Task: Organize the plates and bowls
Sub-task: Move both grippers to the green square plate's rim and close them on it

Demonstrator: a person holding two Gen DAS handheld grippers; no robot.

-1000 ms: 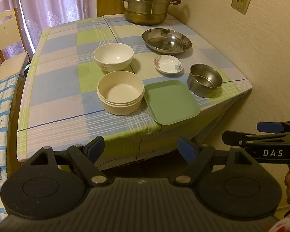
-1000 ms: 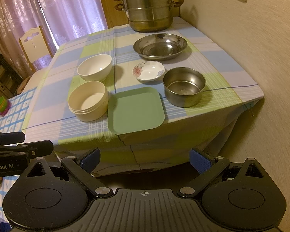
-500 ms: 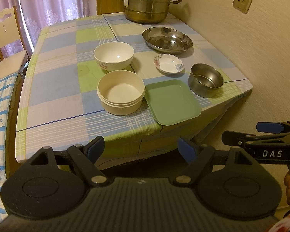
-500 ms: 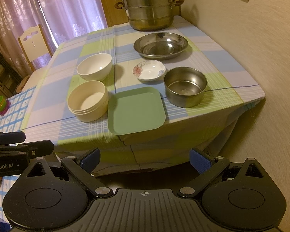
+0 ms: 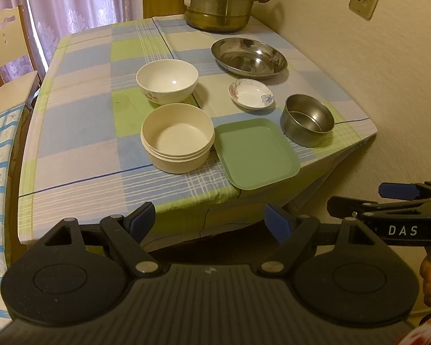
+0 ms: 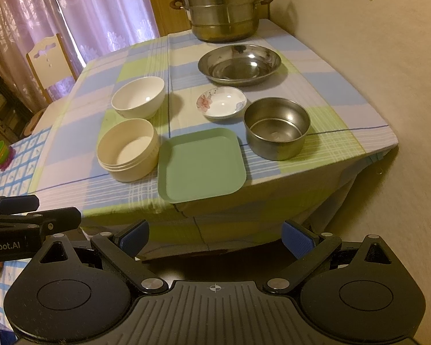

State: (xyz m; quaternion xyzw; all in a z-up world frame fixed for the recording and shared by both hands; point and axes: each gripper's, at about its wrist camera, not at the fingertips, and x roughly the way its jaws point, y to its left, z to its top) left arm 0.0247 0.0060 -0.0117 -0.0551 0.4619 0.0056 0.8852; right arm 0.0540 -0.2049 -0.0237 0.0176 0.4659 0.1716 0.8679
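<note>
**Camera Placement**

Both wrist cameras are looking forward and down from off the near edge of the table (image 5: 80,155), well back. Both views are sharing the dishes; the right view is sitting further right, nearer the wall (image 6: 388,72).

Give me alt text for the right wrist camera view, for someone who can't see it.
The open right gripper hovers short of a checked-cloth table holding a green square plate, cream container, white bowl, floral saucer, steel bowl and steel dish. A steamer pot stands behind.
</note>
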